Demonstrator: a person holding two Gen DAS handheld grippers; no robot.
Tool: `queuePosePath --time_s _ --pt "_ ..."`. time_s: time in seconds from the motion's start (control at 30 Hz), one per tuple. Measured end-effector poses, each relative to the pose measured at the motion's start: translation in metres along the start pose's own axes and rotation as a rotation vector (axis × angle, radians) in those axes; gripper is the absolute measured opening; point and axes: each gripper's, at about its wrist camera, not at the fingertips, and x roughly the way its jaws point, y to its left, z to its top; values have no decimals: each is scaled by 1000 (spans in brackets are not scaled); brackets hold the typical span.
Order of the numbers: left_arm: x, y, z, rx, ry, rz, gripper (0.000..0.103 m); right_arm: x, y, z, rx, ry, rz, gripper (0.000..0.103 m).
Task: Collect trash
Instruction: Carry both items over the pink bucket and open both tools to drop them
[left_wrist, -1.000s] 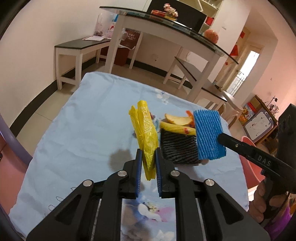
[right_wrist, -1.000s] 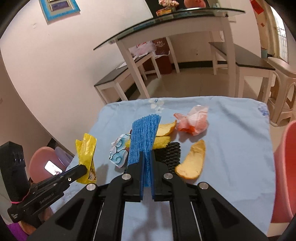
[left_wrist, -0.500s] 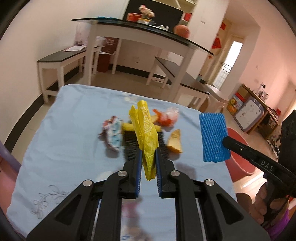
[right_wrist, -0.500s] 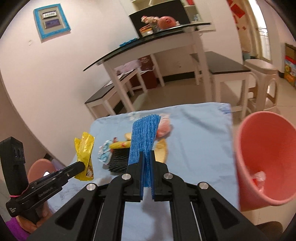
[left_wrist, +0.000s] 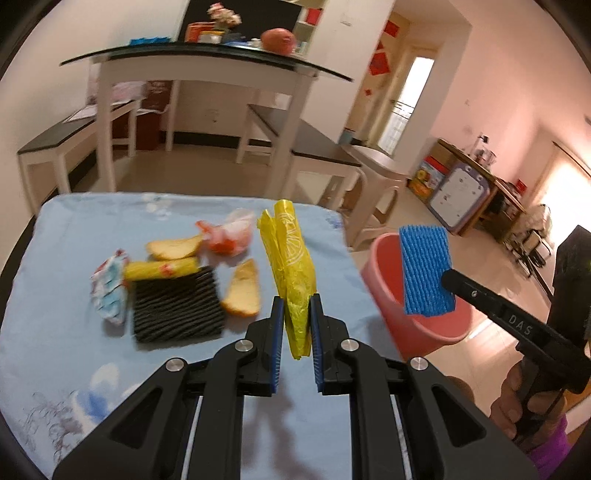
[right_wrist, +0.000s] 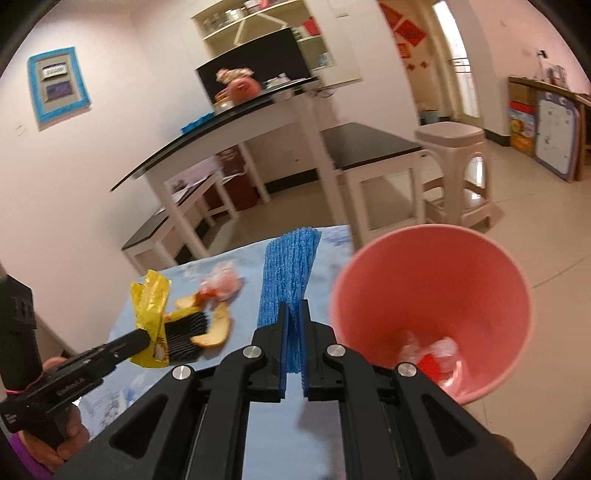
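My left gripper (left_wrist: 297, 314) is shut on a crumpled yellow plastic wrapper (left_wrist: 290, 266) and holds it above the table's right side. My right gripper (right_wrist: 293, 317) is shut on a blue foam net sleeve (right_wrist: 290, 273), held just left of the pink trash bin (right_wrist: 432, 295). In the left wrist view the blue sleeve (left_wrist: 424, 271) hangs over the bin's rim (left_wrist: 384, 291). The bin holds a clear and red wrapper (right_wrist: 430, 354).
On the blue tablecloth (left_wrist: 55, 325) lie a black foam net (left_wrist: 177, 306), two peel pieces (left_wrist: 242, 291), a yellow stick packet (left_wrist: 160, 267), a white-blue wrapper (left_wrist: 109, 291) and a red-white bag (left_wrist: 229, 234). A plastic stool (right_wrist: 458, 173) and white benches stand behind.
Both grippers have swung right with their loads. The pink bin has come closer in the right wrist view, and the blue sleeve now hangs at its rim.
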Motion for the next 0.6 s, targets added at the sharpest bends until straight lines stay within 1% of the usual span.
queuePosePath --time_s 0.33,0.47,0.6 --pt "33 -62 18 89 13 -99 14 -20 -65 -1 73 -48 -135 5" --pt "53 -90 19 117 46 -155 14 -21 -86 -4 108 -41 -166 5" --pt "73 -114 16 158 75 -186 14 -19 -105 -8 133 -33 -185 5"
